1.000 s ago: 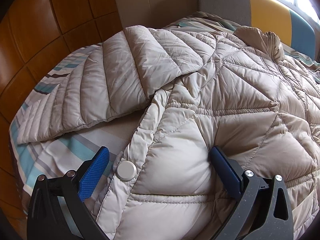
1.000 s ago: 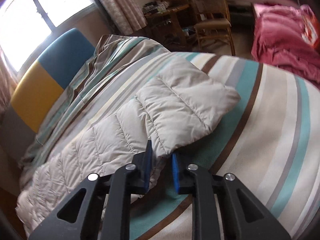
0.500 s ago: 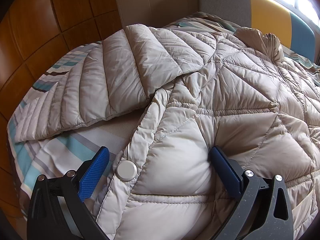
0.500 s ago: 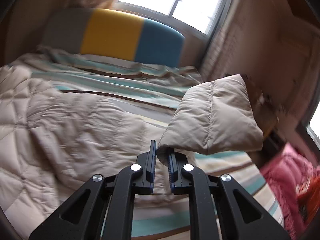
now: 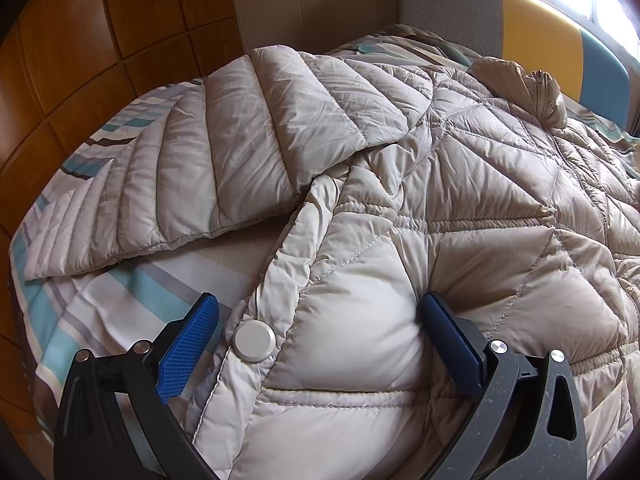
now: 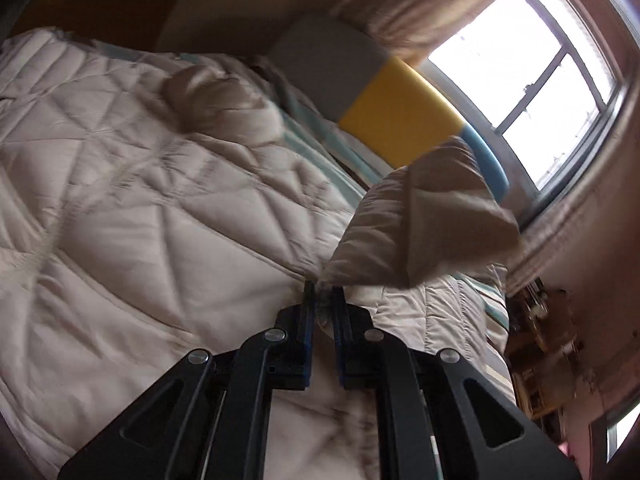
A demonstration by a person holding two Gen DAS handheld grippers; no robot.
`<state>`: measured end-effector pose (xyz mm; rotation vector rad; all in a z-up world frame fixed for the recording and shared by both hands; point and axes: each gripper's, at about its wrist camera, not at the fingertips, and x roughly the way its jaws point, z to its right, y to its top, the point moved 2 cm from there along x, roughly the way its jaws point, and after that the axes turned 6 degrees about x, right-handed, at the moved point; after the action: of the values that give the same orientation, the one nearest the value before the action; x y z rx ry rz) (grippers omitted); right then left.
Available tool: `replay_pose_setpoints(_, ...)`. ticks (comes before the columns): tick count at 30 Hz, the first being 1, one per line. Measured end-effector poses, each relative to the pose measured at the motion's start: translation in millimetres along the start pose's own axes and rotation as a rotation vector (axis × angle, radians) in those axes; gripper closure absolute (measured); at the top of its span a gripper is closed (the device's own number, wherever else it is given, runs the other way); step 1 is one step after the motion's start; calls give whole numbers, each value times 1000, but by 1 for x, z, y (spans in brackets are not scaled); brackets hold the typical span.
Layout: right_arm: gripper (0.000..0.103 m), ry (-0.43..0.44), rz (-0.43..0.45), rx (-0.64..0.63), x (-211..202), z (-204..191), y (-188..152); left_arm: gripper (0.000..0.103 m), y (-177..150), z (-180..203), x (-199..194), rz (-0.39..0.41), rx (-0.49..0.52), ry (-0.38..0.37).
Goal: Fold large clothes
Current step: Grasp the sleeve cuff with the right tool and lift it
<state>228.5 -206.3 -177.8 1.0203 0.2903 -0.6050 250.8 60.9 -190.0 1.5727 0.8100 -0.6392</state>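
Beige quilted down jacket lies spread flat on the striped bedspread, long axis running from the hem near the left gripper up to the collar at the headboard. One sleeve angles out to the left in the left wrist view.

Left gripper: jaws spread wide, straddling the hem edge beside a silver snap button; right pad presses into the padding.

Right gripper: jaws pressed together, pinching the other sleeve's cuff, lifted above the jacket body. That view is motion-blurred.
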Motion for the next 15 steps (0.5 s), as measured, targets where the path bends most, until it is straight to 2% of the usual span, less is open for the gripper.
replay_pose_setpoints(4, 95, 50, 22, -37, 3, -31, 19, 3, 0, -1, 0, 0, -1, -2)
replay_pose_setpoints(9, 95, 205, 67, -18, -8, -53, 22, 3, 0, 0, 0, 1, -2, -1)
replay_pose_setpoints(12, 95, 352, 108, -59, -16, -66, 16, 3, 0, 0, 1, 1, -3, -1)
replay_pose_setpoints(15, 92, 391, 120, -143, -26, -79, 9, 3, -1, 1, 0, 4, -1, 2)
